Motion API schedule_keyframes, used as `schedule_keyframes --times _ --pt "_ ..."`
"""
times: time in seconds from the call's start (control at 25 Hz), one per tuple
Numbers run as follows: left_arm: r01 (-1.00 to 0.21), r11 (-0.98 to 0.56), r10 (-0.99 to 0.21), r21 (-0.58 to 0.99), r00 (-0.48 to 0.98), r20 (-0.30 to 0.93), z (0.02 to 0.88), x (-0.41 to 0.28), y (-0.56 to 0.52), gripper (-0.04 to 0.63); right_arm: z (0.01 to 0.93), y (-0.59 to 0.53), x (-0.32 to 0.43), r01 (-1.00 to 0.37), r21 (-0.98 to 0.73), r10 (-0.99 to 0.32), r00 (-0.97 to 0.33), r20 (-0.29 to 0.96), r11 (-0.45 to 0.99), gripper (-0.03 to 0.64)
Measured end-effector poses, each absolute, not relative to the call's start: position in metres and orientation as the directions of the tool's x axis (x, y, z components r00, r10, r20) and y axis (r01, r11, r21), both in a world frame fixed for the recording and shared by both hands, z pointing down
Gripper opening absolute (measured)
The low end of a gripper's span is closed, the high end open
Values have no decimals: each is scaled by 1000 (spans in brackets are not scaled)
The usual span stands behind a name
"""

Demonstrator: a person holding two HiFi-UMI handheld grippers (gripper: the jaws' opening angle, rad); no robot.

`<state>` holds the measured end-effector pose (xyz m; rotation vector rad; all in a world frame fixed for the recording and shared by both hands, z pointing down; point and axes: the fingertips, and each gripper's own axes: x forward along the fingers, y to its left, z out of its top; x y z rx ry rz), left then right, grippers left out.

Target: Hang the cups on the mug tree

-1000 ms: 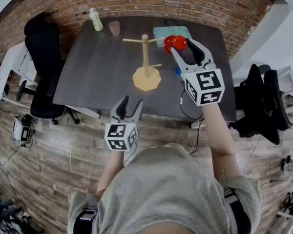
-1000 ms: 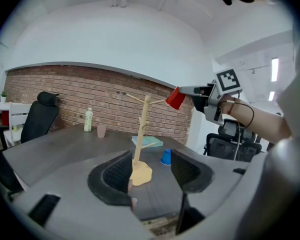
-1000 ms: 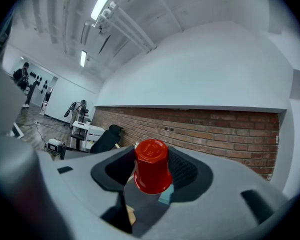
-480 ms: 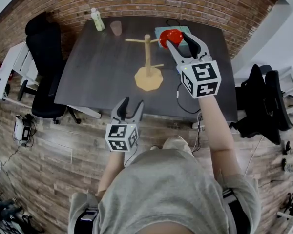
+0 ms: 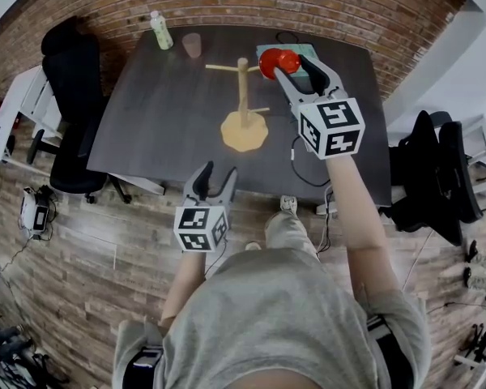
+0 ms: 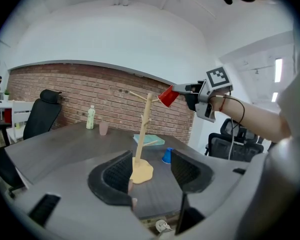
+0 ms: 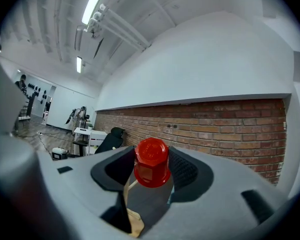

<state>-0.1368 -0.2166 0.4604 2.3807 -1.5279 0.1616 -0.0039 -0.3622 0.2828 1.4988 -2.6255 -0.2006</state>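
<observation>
The wooden mug tree (image 5: 242,87) stands on its tan base (image 5: 244,132) mid-table, its pegs bare. My right gripper (image 5: 290,65) is shut on a red cup (image 5: 277,61), held level just right of the tree's upper right peg. In the right gripper view the red cup (image 7: 151,162) sits between the pads, its bottom facing the camera, with the tree (image 7: 128,204) below it. The left gripper view shows the tree (image 6: 142,134), the red cup (image 6: 167,95) and the right gripper (image 6: 197,91). My left gripper (image 5: 215,178) hangs open and empty at the table's front edge.
A blue cup (image 6: 167,155) stands upside down right of the tree base. A pink cup (image 5: 192,45) and a bottle (image 5: 159,32) stand at the far left corner, a teal book (image 5: 269,52) behind the tree. Office chairs flank the dark table (image 5: 162,112).
My right gripper has carried the red cup leftwards, closer to the tree's top. The left gripper has stayed where it was.
</observation>
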Motion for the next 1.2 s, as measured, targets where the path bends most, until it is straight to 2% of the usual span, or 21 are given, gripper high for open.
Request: schedule_keyframes --times 0.56,1.2 --pt "-918 -343 -887 200 387 253 461 -122 -233 232 306 -384 3 -819 119 -828 -556 71 561 196" --pt "-923 -329 -886 198 374 273 468 -115 -245 232 321 -374 6 -803 112 -810 -584 55 586 196"
